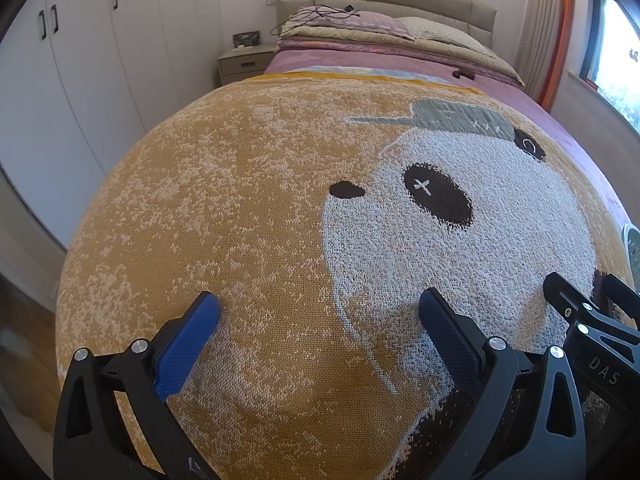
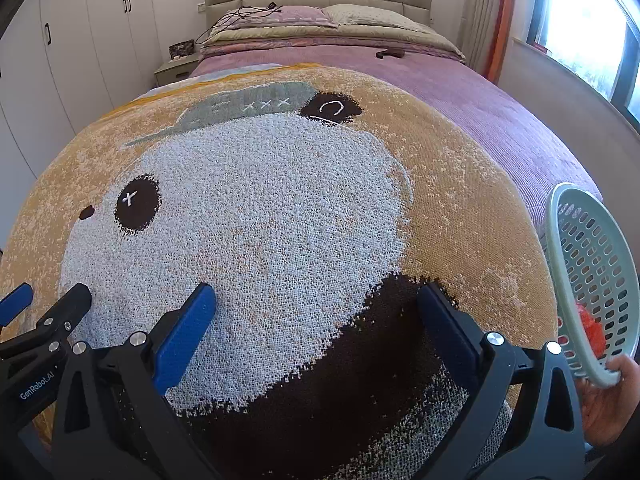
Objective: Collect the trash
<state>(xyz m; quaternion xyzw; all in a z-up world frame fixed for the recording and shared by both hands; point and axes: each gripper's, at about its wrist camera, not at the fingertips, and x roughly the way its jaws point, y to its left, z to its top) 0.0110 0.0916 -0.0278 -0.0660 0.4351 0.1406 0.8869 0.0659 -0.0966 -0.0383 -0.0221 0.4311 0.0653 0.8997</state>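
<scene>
With both the left gripper (image 1: 318,310) and right gripper (image 2: 316,302) spread wide and empty over the panda blanket (image 2: 260,208), the red trash (image 2: 592,330) could spill from the tilted basket (image 2: 560,240), held at the blanket's right edge by a hand (image 2: 608,400).

Each gripper (image 1: 318,306) (image 2: 316,298) has black frames, blue textured pads, silver screws and white lettering.
</scene>
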